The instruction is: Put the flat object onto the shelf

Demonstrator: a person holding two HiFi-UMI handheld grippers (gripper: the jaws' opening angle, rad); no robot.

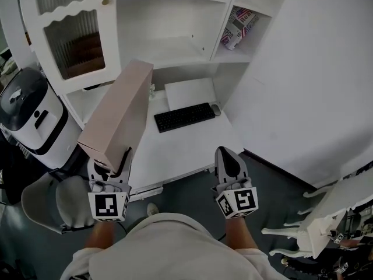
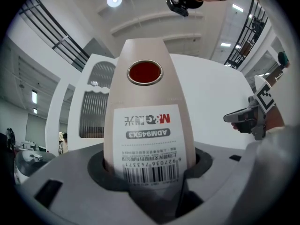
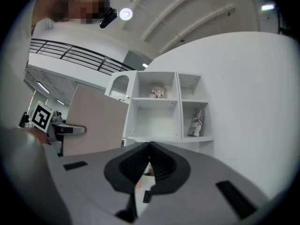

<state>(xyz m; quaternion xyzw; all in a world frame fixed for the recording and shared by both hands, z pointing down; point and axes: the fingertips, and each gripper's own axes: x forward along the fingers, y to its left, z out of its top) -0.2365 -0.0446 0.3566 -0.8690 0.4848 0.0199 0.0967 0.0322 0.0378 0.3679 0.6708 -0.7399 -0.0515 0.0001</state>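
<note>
A: Flat object (image 1: 119,112), where?

B: It's a beige file box, not on the shelf (image 1: 175,48). The left gripper (image 1: 109,165) pinches its near short end, jaws clamped on both faces. The spine faces that gripper's cam: barcode label plus a red hole w/ a metal ring. The box slants up & away, far end toward the shelf.

A: Over the table (image 1: 175,147)?

B: Over its left front corner in head view, held up off it.

A: Right gripper (image 1: 230,163)?

B: Jaws pressed together, nothing btw them. It's held out beside the left one, well apart, at the table's front edge.

A: What's on the table?

B: Black keyboard (image 1: 184,116), mouse (image 1: 216,109) just right of it, white flat pad (image 1: 189,92) behind them.

A: And the shelf?

B: Packets (image 1: 236,28) lean in the right compartment. A ribbed-glass door (image 1: 76,37) stands at the left.

A: Round about?

B: Grey chair (image 1: 49,200) at lower left, w/ a white appliance (image 1: 29,118) w/ a black top just behind it.
</note>
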